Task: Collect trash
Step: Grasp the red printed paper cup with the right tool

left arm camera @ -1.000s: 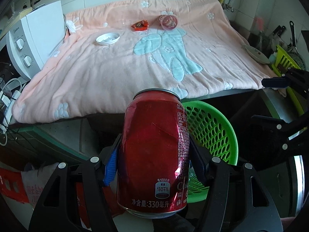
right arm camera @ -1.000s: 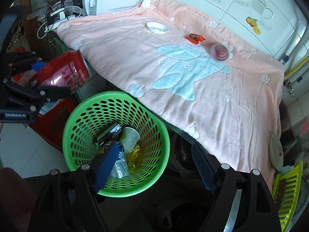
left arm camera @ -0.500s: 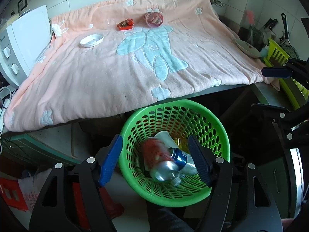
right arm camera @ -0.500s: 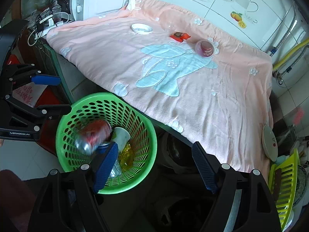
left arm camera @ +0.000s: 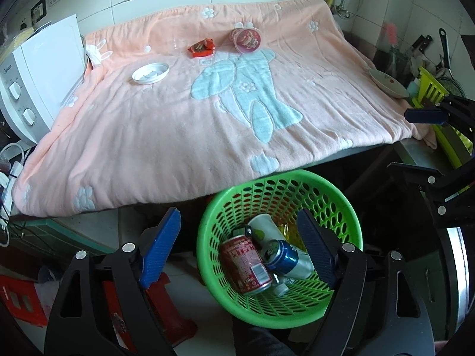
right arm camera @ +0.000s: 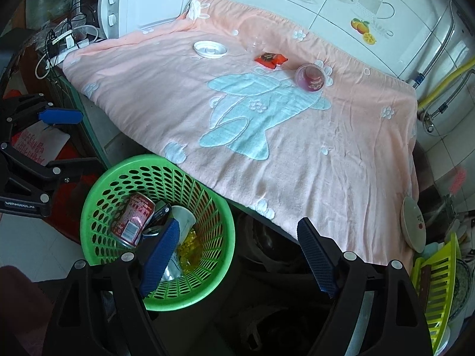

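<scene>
Below the blanket (left arm camera: 166, 136) edge, green basket (left arm camera: 350, 207) between spreading left fingers (left arm camera: 161, 243).

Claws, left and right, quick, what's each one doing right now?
Left claw: opening, empty, above the green basket.
Right claw: opening, empty.

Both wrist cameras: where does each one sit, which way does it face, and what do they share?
Left wrist: on the left gripper, angled down at the green basket; its own jaws opening, empty; right gripper at the right edge.
Right wrist: on the right gripper, angled down over the basket's right side; jaws opening, empty.
Shared: basket, red can, pink blanket, white lid, red wrapper.
</scene>
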`<act>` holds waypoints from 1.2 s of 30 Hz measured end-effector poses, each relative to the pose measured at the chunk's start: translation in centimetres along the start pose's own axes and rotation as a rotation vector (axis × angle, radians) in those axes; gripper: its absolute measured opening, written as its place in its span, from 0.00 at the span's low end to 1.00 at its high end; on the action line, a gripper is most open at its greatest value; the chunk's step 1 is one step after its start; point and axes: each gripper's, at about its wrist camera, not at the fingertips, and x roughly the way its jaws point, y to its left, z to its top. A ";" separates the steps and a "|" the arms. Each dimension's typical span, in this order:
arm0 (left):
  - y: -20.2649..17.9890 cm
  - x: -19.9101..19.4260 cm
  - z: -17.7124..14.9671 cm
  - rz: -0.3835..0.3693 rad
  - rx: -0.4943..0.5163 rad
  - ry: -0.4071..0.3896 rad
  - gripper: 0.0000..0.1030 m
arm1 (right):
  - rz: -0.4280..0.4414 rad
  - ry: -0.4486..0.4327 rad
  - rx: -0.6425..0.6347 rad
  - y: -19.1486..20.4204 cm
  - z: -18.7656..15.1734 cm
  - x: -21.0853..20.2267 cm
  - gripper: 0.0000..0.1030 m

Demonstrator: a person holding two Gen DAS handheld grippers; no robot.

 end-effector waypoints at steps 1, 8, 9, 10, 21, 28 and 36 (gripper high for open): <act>0.3 0.0 0.3 0.005 0.000 -0.004 0.78 | 0.001 0.001 0.002 -0.1 0.3 0.2 0.76; 2.8 0.7 3.7 0.040 -0.016 -0.029 0.80 | 0.001 0.000 0.018 -1.9 3.4 2.0 0.76; 3.3 0.9 4.4 0.048 -0.020 -0.031 0.81 | -0.003 -0.002 0.020 -2.3 3.9 2.3 0.76; 3.6 1.1 5.0 0.055 -0.023 -0.034 0.81 | -0.007 -0.004 0.026 -2.8 4.7 2.7 0.76; 9.8 4.9 12.0 0.146 -0.071 -0.044 0.83 | 0.017 0.002 0.168 -9.7 13.3 9.1 0.76; 13.5 7.9 15.1 0.172 -0.096 -0.029 0.83 | 0.041 0.018 0.287 -14.6 19.7 13.9 0.76; 16.3 10.8 17.9 0.176 -0.112 -0.025 0.83 | 0.053 0.052 0.418 -19.9 26.8 18.9 0.76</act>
